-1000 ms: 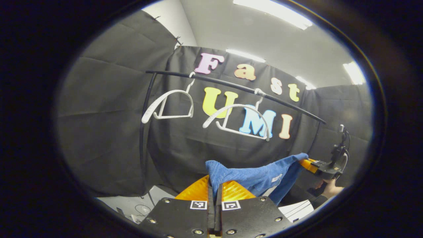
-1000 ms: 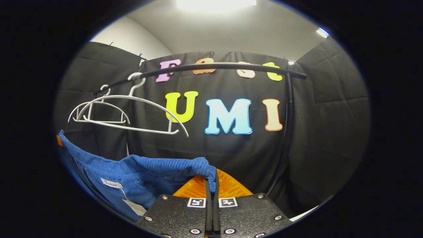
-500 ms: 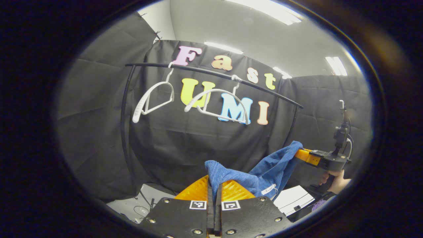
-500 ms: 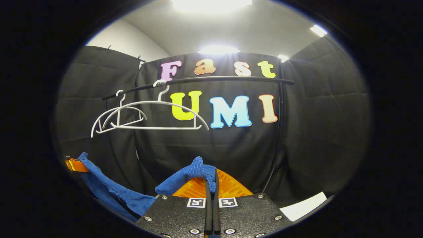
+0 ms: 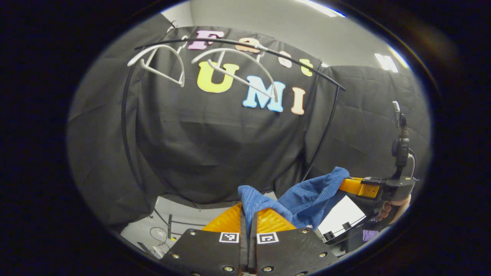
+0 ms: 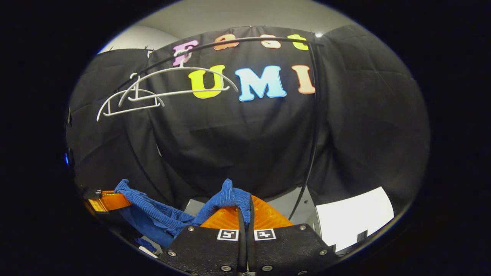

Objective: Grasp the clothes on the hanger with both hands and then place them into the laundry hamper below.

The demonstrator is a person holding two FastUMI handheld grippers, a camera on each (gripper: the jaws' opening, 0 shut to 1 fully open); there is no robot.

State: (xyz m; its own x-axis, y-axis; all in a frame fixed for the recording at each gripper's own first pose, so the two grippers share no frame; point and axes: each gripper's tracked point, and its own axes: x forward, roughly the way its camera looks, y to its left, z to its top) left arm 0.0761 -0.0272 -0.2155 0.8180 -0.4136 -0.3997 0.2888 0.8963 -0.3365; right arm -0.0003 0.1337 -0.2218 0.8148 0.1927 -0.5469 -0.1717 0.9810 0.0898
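Left gripper (image 5: 247,214) pinched tight on one end of blue clothes (image 5: 307,199). Right gripper (image 6: 245,212) pinched tight on other end. Cloth sags between them, long way running side to side, off white hangers (image 6: 168,82) high up on rail. Hamper not seen; must be lower down. Both grippers equally near, so likely go down together.

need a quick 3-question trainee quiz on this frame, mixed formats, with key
1. True or false: the blue garment hangs on a white hanger.
2. What does the left gripper grip? A) hanger B) blue garment C) rail
3. Fill in: two bare hangers hang on the black ___.

Key: 1 false, it is slung between the left gripper and the right gripper, both shut on it. 2 B. 3 rail.
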